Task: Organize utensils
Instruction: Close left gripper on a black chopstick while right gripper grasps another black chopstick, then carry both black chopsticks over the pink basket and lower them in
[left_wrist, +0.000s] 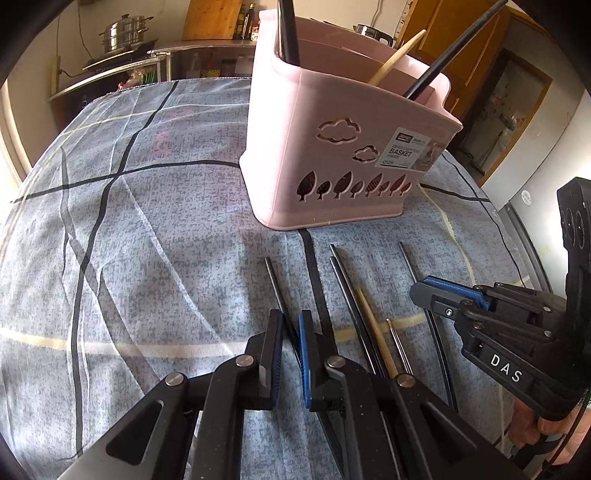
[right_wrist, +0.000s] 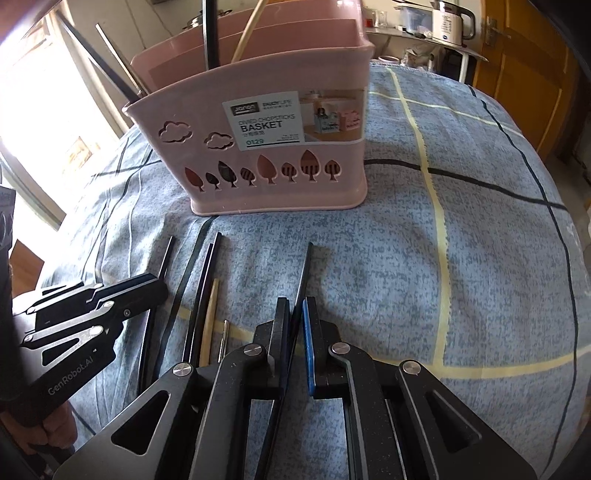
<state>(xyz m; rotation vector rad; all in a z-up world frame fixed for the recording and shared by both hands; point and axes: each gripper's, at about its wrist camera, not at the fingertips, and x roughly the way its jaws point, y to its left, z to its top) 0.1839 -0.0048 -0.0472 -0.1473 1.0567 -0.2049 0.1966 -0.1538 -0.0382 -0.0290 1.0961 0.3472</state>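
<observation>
Left gripper nearly closed, pinching a thin dark chopstick lying on the blue plaid tablecloth. Right gripper likewise closed on another black chopstick. Between them lie more dark chopsticks, one bamboo chopstick and a thin metal stick. Pink plastic chopstick basket stands just beyond, holding several upright utensils.

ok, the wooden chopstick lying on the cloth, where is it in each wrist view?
Left wrist: the wooden chopstick lies lower centre-right, just right of the left gripper, among black chopsticks.
Right wrist: the same chopstick lies lower left, between the two grippers, left of the right gripper.
Shared landmark: the pink basket, standing beyond the chopstick's far tip in both.
</observation>
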